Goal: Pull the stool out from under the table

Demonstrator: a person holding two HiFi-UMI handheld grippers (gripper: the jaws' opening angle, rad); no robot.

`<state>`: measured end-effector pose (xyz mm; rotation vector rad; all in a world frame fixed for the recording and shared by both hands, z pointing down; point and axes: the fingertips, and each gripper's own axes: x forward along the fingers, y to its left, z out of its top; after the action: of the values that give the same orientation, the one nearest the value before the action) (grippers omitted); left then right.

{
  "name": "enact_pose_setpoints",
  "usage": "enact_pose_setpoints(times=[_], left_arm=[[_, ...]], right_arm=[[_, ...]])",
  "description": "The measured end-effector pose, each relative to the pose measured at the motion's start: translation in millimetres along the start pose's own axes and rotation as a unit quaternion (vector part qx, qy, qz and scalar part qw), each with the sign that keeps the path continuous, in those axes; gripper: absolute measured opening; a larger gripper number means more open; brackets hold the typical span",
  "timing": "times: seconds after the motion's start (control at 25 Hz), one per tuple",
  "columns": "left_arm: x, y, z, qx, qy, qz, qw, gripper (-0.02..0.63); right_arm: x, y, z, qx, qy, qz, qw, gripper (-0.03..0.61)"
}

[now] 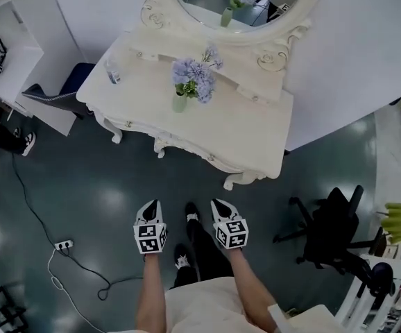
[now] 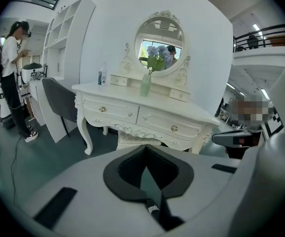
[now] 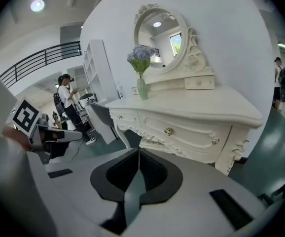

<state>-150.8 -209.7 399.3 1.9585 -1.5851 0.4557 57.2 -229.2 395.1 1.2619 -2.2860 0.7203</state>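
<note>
Room: dark teal glossy floor (image 1: 103, 186), white wall.
Left: grey chair (image 1: 58, 97); a standing person (image 2: 12, 78), seen from the left gripper view.
Centre: cream carved counter (image 1: 249, 141) with oval mirror (image 2: 160, 37). On it, a small clear bottle (image 1: 112, 73) and a pale green glass vase (image 1: 179, 103) holding blue-lilac flowers (image 1: 195, 78).
Cream carved stool (image 2: 135, 138): tucked under the counter. The left gripper view shows it; in the head view the top hides it.
Left hand-held gripper (image 1: 152, 204) and right hand-held gripper (image 1: 217, 203): jaws pressed together, empty, apart from the counter.
Right: black office chair (image 1: 332, 231).
</note>
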Motion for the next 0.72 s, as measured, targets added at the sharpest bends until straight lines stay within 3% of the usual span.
enact_pose_setpoints(times=[0.2, 0.72], left_arm=[[37, 21, 0, -0.028, -0.004, 0.012, 0.9995, 0.015], [102, 55, -31, -0.017, 0.024, 0.028, 0.9992, 0.015]], right_arm=[[34, -20, 5, -0.005, 0.003, -0.007, 1.0, 0.044], [113, -41, -43, 0.025, 0.027, -0.006, 0.999, 0.044]])
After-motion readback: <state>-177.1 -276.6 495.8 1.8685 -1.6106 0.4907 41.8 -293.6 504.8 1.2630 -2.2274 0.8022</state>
